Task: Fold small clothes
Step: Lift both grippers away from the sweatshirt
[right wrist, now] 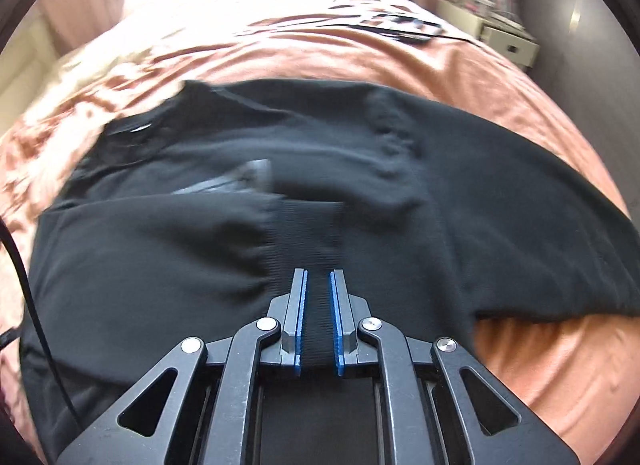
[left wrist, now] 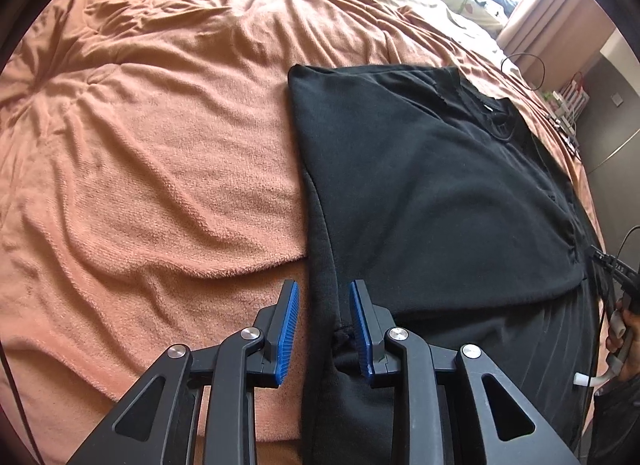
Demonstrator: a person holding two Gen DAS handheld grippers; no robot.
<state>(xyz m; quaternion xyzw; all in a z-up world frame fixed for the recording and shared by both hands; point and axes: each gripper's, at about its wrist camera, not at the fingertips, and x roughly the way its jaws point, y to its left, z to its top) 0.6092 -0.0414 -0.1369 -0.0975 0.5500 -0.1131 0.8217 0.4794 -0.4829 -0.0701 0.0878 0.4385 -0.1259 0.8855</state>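
**Black garment lies ahead of both grippers, its cuff between the right jaws**

In the left wrist view, I see the black garment [left wrist: 432,193] lying flat on the bed [left wrist: 140,145], filling the centre and right of the frame. Its long axis runs from the lower centre up toward the upper right. My left gripper [left wrist: 324,329] sits at the bottom centre with jaws spread; the garment's left edge passes between them, but nothing is pinched. At the right edge of the frame a hand [left wrist: 624,329] shows, holding the other tool.

In the right wrist view, which is blurred, the garment spreads across the whole middle of the frame. A ribbed cuff [right wrist: 308,241] points straight down at my right gripper [right wrist: 319,305]. The jaws stand narrowly apart with the ribbed cloth between them; whether they grip it I cannot tell. I judge that the right gripper is nearer to the cuff.
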